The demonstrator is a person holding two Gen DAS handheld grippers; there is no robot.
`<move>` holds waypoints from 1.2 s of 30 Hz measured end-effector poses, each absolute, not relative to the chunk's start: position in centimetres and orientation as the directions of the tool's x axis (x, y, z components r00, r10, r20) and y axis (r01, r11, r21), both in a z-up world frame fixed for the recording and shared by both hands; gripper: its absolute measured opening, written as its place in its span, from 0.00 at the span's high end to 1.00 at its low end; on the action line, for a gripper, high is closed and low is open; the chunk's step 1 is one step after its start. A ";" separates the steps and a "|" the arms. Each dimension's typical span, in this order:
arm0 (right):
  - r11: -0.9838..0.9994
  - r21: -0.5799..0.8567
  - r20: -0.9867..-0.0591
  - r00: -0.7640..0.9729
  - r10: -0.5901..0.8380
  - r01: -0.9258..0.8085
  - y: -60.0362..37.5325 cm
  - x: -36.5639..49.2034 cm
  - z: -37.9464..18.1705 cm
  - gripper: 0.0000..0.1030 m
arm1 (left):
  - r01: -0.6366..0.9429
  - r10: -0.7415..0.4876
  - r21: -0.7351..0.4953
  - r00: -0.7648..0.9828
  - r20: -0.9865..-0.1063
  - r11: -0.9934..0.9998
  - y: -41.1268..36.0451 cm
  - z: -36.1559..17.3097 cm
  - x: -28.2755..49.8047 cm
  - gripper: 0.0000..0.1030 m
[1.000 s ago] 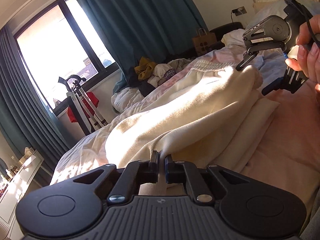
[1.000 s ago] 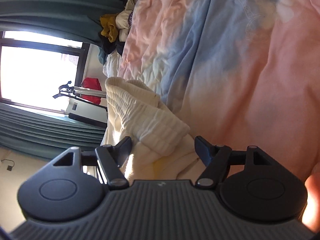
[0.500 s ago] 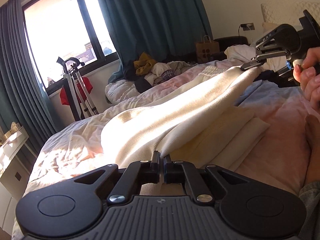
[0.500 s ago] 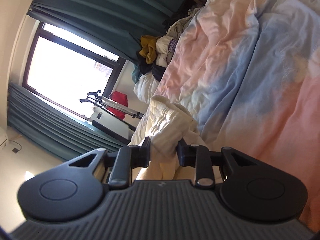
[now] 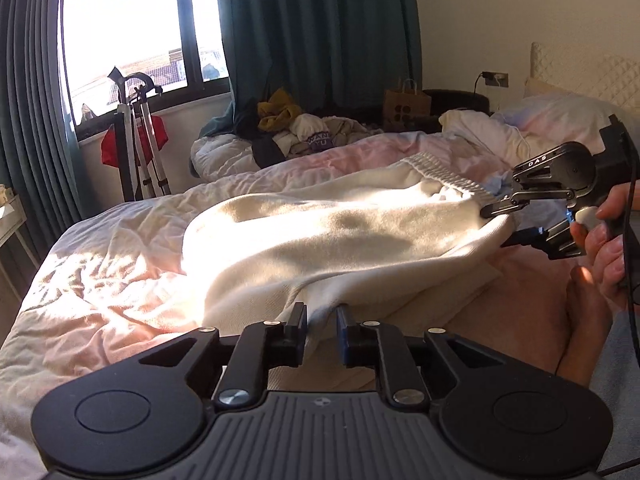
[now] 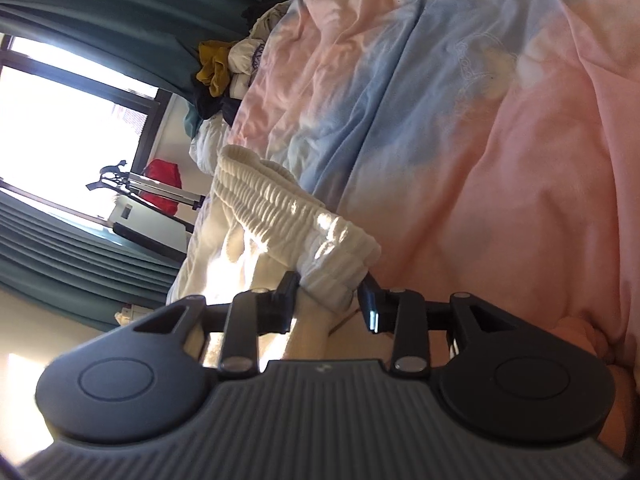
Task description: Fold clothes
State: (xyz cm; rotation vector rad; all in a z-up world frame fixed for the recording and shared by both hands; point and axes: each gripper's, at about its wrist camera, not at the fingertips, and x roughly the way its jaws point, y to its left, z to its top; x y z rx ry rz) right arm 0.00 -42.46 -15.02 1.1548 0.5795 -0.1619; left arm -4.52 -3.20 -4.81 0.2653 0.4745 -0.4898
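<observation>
A cream pair of sweatpants lies stretched across the bed, its ribbed waistband toward the pillows. In the left wrist view my left gripper is shut on a pinch of the near edge, its jaws a little apart with cloth filling the gap. My right gripper, held by a hand, grips the waistband end at the far right. The right wrist view shows the right gripper with the bunched waistband between its fingers. The cloth sags between the two grippers over a folded layer beneath.
The pink and blue duvet covers the bed. Pillows lie at the head. A pile of clothes sits on a second bed by the curtains. A folded metal stand leans near the window, and a paper bag stands by the wall.
The right gripper went from open to shut on the waistband a second ago. The taut, raised cloth has since dropped and sags. The left jaws have parted slightly.
</observation>
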 end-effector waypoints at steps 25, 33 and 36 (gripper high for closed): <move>0.499 0.797 -0.537 0.776 0.331 0.339 -39.9 5.5 -17.7 0.14 | 0.056 -0.435 -0.526 0.638 -0.635 0.849 6.0 -7.2 11.0 0.09; 0.426 0.880 -0.372 0.862 0.344 0.210 -40.0 5.3 -16.6 0.12 | 0.027 -0.504 -0.604 0.582 -0.638 0.796 5.8 -9.6 13.5 0.09; 0.449 0.876 -0.349 0.873 0.340 0.175 -39.5 5.7 -16.0 0.12 | 0.008 -0.525 -0.639 0.577 -0.625 0.770 6.1 -10.4 13.6 0.09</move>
